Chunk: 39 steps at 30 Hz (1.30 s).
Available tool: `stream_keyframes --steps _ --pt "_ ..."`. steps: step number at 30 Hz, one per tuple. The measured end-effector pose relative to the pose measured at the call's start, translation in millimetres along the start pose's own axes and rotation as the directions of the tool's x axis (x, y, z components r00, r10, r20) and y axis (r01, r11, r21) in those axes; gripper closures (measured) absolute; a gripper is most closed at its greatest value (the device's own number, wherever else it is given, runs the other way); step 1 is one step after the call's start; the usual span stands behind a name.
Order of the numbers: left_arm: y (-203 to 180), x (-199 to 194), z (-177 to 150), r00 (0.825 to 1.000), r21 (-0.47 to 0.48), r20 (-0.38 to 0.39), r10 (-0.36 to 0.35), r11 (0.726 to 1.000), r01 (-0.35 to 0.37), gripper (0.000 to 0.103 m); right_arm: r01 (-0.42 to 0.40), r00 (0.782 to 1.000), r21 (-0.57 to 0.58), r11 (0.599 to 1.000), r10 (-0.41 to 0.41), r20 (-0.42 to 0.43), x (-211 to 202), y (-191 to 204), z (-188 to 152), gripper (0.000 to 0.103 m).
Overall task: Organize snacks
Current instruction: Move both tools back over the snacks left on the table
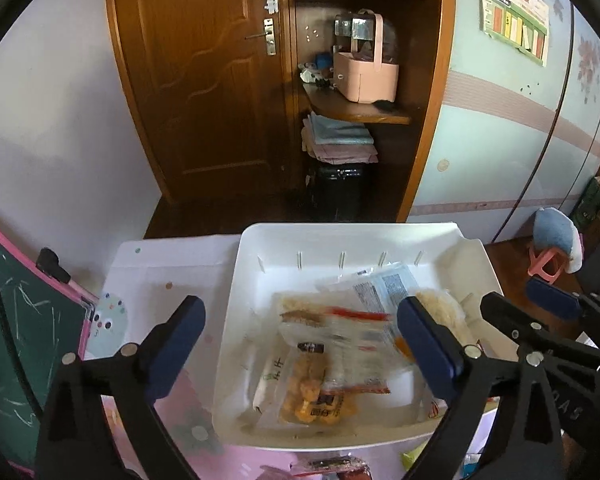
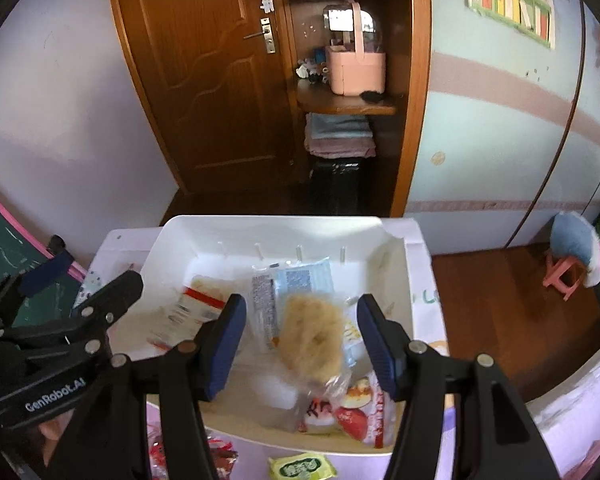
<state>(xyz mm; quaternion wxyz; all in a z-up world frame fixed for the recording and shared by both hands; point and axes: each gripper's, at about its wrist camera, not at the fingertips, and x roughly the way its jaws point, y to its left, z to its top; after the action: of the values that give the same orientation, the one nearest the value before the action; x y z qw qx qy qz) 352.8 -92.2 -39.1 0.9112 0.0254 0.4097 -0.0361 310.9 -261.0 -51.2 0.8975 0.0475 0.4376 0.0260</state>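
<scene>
The left gripper (image 1: 300, 334) hangs wide open above the white bin (image 1: 236, 280), nothing between its pads. Snack packets (image 1: 328, 344) lie inside. To the right, the right gripper (image 2: 300, 344) stands open around a clear-wrapped pale pastry (image 2: 312, 336), its pads apart from it.

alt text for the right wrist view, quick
The right gripper hovers with jaws open over a white bin of snack packets, a clear bag of pale puffed snack between them. The left gripper enters at left.

Snack packets (image 1: 332, 344) lie in bin (image 1: 340, 236) on table (image 1: 168, 276).
</scene>
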Motion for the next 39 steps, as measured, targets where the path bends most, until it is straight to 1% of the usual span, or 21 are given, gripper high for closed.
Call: stream_keyframes --steps 5,12,20,24,31,36,39 --pt "-0.8 -3.8 -5.6 1.0 0.016 -0.013 0.016 1.0 -0.016 0.007 -0.003 1.0 0.002 1.0 0.003 -0.013 -2.0 0.1 -8.1 0.045" --pt "4.6 -18.0 -12.4 1.0 0.002 -0.023 0.012 1.0 -0.012 0.007 -0.004 1.0 -0.006 1.0 0.004 -0.014 -14.4 0.8 -16.7 0.045" --pt "10.5 -49.9 -24.4 1.0 0.002 -0.009 0.022 1.0 -0.022 0.007 -0.024 1.0 -0.016 1.0 0.024 0.0 -45.9 2.3 -32.8 0.045" --pt "14.7 -70.6 -32.2 1.0 -0.004 0.004 0.013 1.0 -0.013 0.007 -0.028 1.0 -0.025 0.999 0.028 0.013 -64.1 4.7 -43.7 0.045" --pt "22.5 -98.8 -57.4 1.0 0.001 0.01 -0.003 1.0 0.003 0.006 -0.036 0.999 -0.046 0.998 0.037 0.016 -87.9 1.9 -71.3 0.045" --pt "26.7 -105.1 -80.1 1.0 -0.012 0.0 -0.027 1.0 0.027 0.006 -0.03 1.0 -0.059 0.998 0.031 0.005 -94.1 -2.8 -97.8 0.045" --pt "30.2 -106.6 -99.7 1.0 -0.022 0.002 -0.026 0.999 0.027 0.006 -0.024 1.0 -0.053 0.998 0.024 -0.004 -94.0 -9.6 -116.2 0.045"
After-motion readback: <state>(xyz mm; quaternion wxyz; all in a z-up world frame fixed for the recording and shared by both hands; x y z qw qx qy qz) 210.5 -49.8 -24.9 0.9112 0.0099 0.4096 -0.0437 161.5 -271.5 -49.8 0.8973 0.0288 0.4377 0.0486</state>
